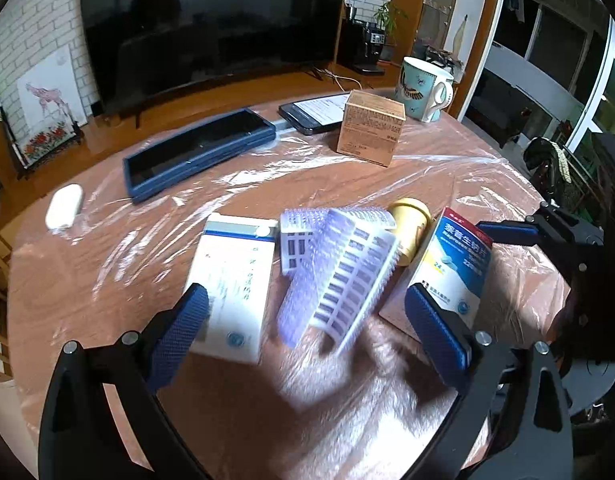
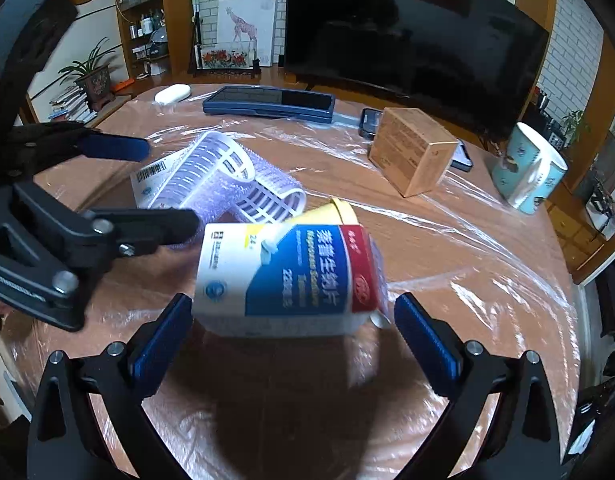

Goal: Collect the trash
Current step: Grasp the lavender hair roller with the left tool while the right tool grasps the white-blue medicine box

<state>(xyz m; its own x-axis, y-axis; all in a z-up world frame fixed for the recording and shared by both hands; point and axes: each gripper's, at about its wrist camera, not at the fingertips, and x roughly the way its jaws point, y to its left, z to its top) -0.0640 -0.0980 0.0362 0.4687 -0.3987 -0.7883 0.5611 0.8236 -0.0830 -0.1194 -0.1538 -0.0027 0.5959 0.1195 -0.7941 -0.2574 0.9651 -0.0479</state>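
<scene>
Right wrist view: the plastic-covered worktop (image 2: 447,248) carries the trash cluster. The blue medicine box (image 2: 283,276) lies between the wide-spread fingers of the right hand-held gripper (image 2: 293,328), ungripped. The left hand-held gripper (image 1: 307,332), also wide, straddles the purple hair rollers (image 1: 339,276). Closing crookedly could skid the box on the slippery film, knocking the yellow cap (image 1: 411,232) away.

Two hair rollers (image 1: 339,276), two medicine boxes (image 1: 231,284), one cardboard box (image 1: 369,128), one mug (image 1: 423,88).
</scene>
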